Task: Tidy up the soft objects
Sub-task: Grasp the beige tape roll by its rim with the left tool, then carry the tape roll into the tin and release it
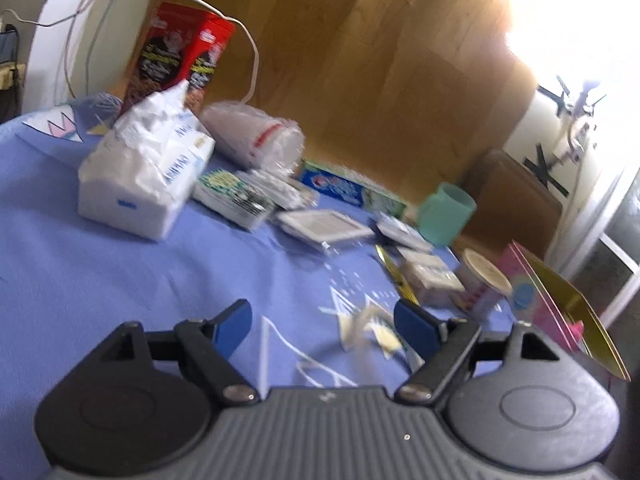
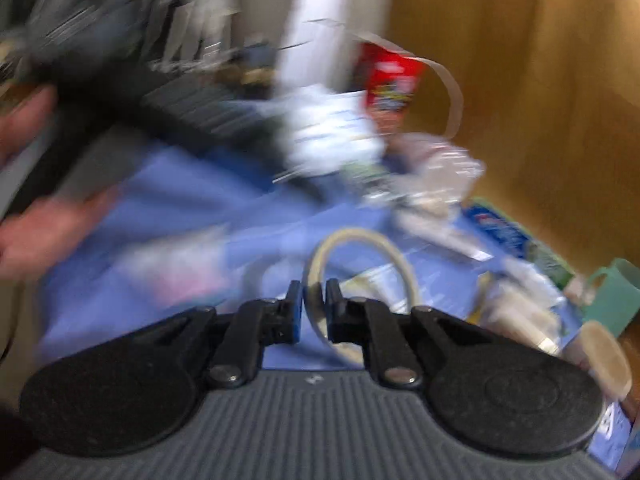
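Note:
Over the blue cloth (image 1: 120,280), my left gripper (image 1: 326,328) stands open, and the pads grip nothing. A small crumpled white and yellow scrap (image 1: 368,330) lies on the cloth near its right finger. A white tissue pack (image 1: 144,176) sits ahead to the left, with a bag of clear plastic cups (image 1: 256,136) behind it. My right gripper (image 2: 314,304) is shut on a cream-coloured loop (image 2: 352,233), which stands up ahead of the fingers. The right wrist view is heavily blurred.
A red box (image 1: 180,56), a toothpaste box (image 1: 348,188), a green cup (image 1: 446,214), flat sachets (image 1: 324,226), a round tub (image 1: 484,280) and a pink and gold box (image 1: 548,300) crowd the far and right side. A wooden panel (image 1: 380,60) stands behind. A person's hand (image 2: 36,224) shows at left.

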A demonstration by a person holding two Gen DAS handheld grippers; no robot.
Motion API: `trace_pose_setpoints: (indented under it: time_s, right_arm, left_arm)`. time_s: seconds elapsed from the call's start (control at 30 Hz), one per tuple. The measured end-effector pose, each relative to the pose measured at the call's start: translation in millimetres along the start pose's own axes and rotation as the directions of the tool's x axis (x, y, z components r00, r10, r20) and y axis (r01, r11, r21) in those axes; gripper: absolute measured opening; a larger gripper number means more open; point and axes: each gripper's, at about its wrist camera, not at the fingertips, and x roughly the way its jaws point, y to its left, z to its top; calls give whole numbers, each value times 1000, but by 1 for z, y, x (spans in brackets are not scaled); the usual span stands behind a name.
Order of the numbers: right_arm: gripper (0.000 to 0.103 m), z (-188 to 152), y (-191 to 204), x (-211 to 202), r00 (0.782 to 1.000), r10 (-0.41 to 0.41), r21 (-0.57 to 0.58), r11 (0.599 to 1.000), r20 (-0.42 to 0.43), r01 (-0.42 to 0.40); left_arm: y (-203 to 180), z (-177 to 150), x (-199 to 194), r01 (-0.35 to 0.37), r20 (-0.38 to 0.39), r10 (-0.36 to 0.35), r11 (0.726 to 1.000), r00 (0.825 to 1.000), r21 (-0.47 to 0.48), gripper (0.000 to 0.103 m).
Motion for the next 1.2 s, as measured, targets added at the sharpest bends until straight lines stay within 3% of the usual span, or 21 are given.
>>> trace_pose_setpoints:
  time_s: [0.13, 0.23, 0.27, 0.3, 0.47, 0.53, 0.63, 0.73, 0.83, 0.93, 1.03, 1.2]
  right_arm:
    - [49, -19, 21, -12, 1000, -5, 71, 997, 3, 5]
    - [61, -22, 1, -11, 999, -31, 216, 976, -20, 34]
    - [64, -22, -7, -7, 999, -6, 269, 963, -40, 16]
    - [65, -21, -11, -5, 999, 18, 301, 953, -43, -5]
    - [72, -6, -6, 15, 999, 38, 326, 945, -38, -23]
    - [72, -15, -8, 10, 999, 43, 310, 950, -25, -33]
    - [71, -24, -15, 5, 999, 38, 284, 958, -8, -34]
    - [71, -36, -25, -19, 999, 4, 287, 958, 42, -16]
    - [71, -38, -32, -44, 991, -97, 288, 955, 89, 67]
    - [71, -49, -52, -77, 968, -222, 318, 932, 115, 175]
    - [71, -67, -79, -116, 926, -363, 366, 880, 105, 304]
    - [71, -106, -120, -166, 845, -535, 432, 764, 10, 479]
  left_arm:
    - [-24, -13, 11, -58, -61, 65, 992, 996, 113, 65]
    - [-36, -22, 19, -74, -110, 92, 984, 990, 163, 53]
    - [-37, -24, 21, -69, -129, 91, 984, 987, 164, 44]
    - [-38, -27, 25, -64, -153, 89, 985, 984, 159, 40]
    - [-39, -36, 23, -112, -116, 128, 984, 985, 136, 32]
    - [-32, -30, 23, -102, -126, 111, 992, 986, 77, 32]
    - [-37, -27, 23, -92, -126, 99, 994, 987, 62, 32]
    - [-52, -18, 22, -57, -110, 65, 996, 992, 74, 32]
    - [-86, -1, 26, 21, -92, -11, 993, 996, 118, 31]
    - [-131, 11, 41, 118, -90, -102, 975, 991, 189, 31]
    - [-191, 14, 62, 230, -109, -208, 936, 972, 268, 31]
    - [-280, 0, 108, 380, -175, -339, 864, 924, 330, 32]
